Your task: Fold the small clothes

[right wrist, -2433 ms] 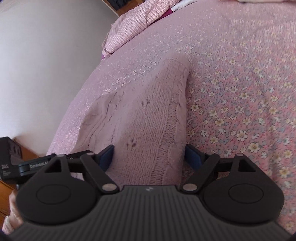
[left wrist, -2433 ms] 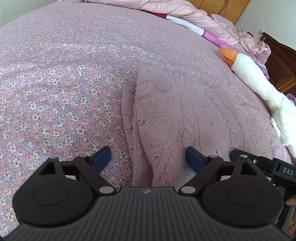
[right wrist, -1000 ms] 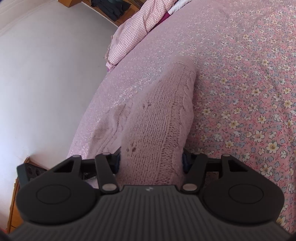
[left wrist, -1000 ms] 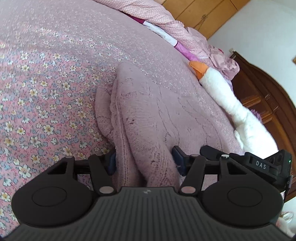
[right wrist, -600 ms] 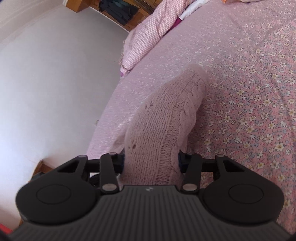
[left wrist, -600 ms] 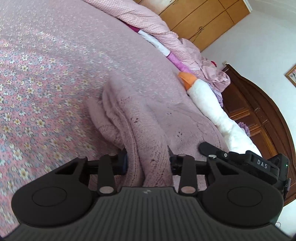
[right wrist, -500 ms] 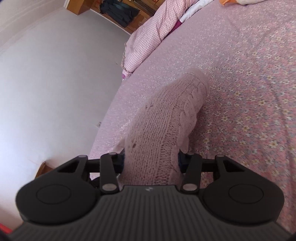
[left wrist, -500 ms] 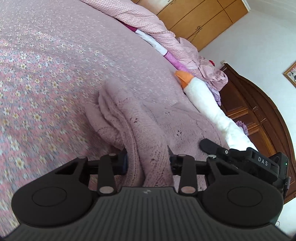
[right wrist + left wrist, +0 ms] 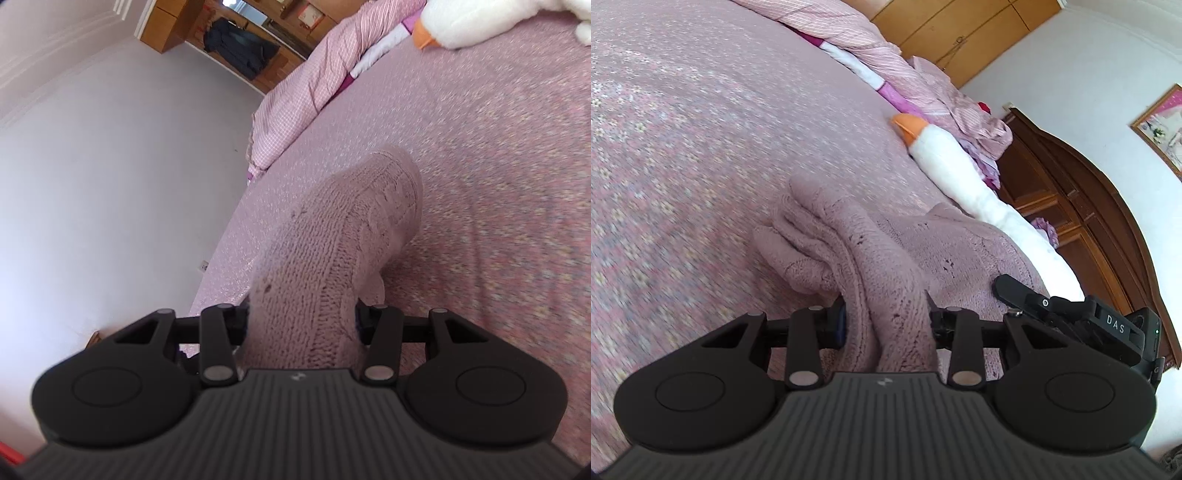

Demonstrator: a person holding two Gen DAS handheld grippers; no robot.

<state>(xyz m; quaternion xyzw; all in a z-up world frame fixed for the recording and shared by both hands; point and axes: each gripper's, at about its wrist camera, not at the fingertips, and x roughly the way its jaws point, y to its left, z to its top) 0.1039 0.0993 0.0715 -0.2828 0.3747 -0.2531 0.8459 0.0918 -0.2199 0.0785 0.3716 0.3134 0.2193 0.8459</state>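
Both tools, left tool and right tool, clamp bunched pink knit sweater edges; uneven lifting could drag it toward the plush goose.

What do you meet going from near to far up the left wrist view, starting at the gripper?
left gripper → pink knitted sweater → goose plush toy → pink checked quilt → wooden wardrobe
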